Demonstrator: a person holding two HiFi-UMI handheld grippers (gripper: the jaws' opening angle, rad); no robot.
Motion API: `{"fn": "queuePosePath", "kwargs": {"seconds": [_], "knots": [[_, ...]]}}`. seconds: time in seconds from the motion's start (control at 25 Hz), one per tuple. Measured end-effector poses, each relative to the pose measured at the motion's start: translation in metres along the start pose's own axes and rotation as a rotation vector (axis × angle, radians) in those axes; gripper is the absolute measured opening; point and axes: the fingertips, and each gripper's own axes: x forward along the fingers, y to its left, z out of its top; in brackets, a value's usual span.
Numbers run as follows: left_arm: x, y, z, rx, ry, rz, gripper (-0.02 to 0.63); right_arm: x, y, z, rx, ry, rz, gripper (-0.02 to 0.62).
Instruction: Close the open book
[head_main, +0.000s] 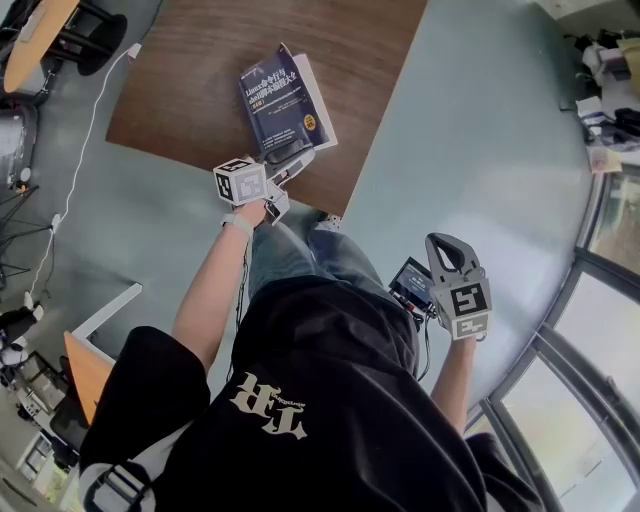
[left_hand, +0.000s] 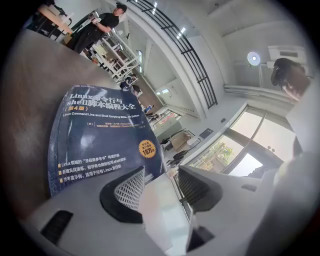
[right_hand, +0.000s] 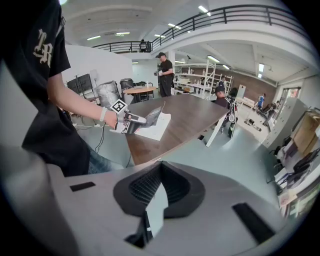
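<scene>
The left gripper (head_main: 298, 157), jaws apart, is beside the book (head_main: 281, 100) on the table (head_main: 200, 70); the cover tilts up; the right gripper (head_main: 447, 242) has its jaws together, empty.

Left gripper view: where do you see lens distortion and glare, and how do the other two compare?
Left gripper view: railing bows, windows glare white, book sharp. Head view: even light, window frames curve. Right gripper view: balcony rail bends, ceiling lamps glow.

A dark brown wooden table (head_main: 190, 70) stands on a pale grey floor (head_main: 480, 150). On the table, close to its near edge and right-hand corner, lies a blue-covered book (head_main: 278, 100), white pages showing along its right side
</scene>
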Motion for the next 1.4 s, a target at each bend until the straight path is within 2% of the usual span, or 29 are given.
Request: {"fn": "queuePosePath", "kwargs": {"seconds": [0.32, 0.76, 0.92, 1.16, 1.32, 1.4], "knots": [[0.018, 0.016, -0.013, -0.041, 0.047, 0.068, 0.197, -0.004, -0.017, 0.005, 0.009, -0.01, -0.03, -0.012], [0.005, 0.017, -0.016, -0.021, 0.084, 0.045, 0.196, 0.012, -0.024, 0.034, -0.001, -0.03, -0.037, -0.012], [-0.014, 0.03, -0.003, -0.06, 0.077, 0.047, 0.196, 0.031, -0.02, 0.064, -0.028, -0.038, -0.022, -0.011], [-0.035, 0.051, 0.006, -0.076, 0.125, 0.071, 0.196, 0.06, -0.018, 0.108, -0.04, -0.074, 0.002, -0.011], [-0.048, 0.067, 0.022, -0.052, 0.142, 0.095, 0.193, 0.088, -0.015, 0.145, -0.048, -0.111, 0.032, -0.011], [-0.052, 0.073, 0.033, -0.031, 0.155, 0.107, 0.162, 0.106, -0.011, 0.162, -0.05, -0.125, 0.057, -0.012]]}}
